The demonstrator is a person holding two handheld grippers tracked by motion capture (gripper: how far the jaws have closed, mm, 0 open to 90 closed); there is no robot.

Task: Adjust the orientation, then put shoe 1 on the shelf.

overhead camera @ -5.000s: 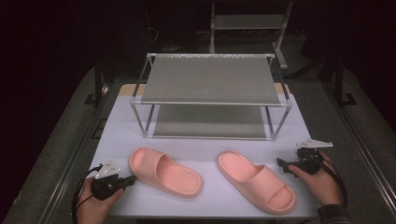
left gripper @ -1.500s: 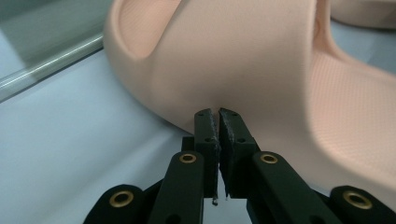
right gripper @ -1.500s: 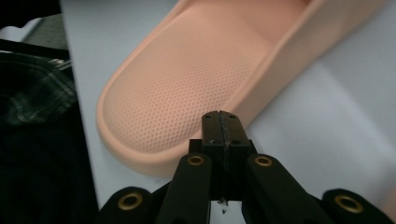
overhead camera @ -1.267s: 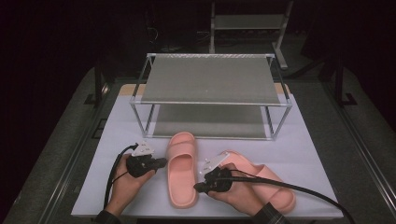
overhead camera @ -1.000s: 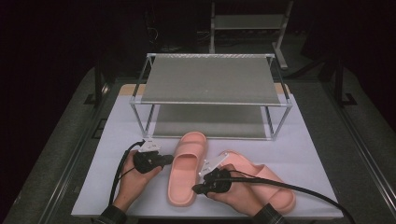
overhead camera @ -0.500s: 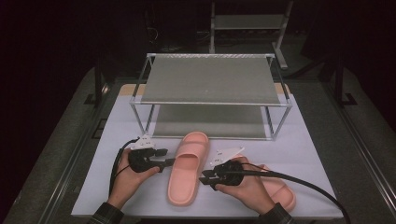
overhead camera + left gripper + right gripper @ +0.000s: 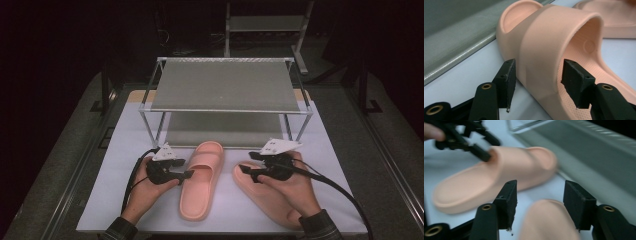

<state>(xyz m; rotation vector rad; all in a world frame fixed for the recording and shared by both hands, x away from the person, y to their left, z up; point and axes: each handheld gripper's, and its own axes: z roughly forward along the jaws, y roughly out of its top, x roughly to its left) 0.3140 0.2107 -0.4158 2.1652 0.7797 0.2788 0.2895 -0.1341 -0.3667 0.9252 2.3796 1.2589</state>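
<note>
Two peach slippers lie on the white mat. The left slipper [image 7: 202, 182] points its toe at the rack. My left gripper [image 7: 189, 174] is at its left side, open. In the left gripper view, the left gripper [image 7: 537, 72] straddles the side of the strap [image 7: 541, 37], with one jaw outside and one inside the opening. The right slipper [image 7: 262, 200] lies partly under the person's right hand. My right gripper [image 7: 246, 172] hovers open at its toe [image 7: 549, 220], jaws either side and apart from it. The left slipper [image 7: 506, 170] and the left gripper [image 7: 477, 151] lie beyond it.
A two-tier metal rack [image 7: 225, 85] stands behind the slippers, and its lower shelf [image 7: 222, 127] sits just past the left slipper's toe. The white mat [image 7: 125, 155] covers the table, with dark rails along both sides. Cables trail from both grippers toward the front edge.
The left slipper has been turned toe toward the rack and shifted to the middle. In the last half second the right gripper drew back right to the other slipper's toe.
</note>
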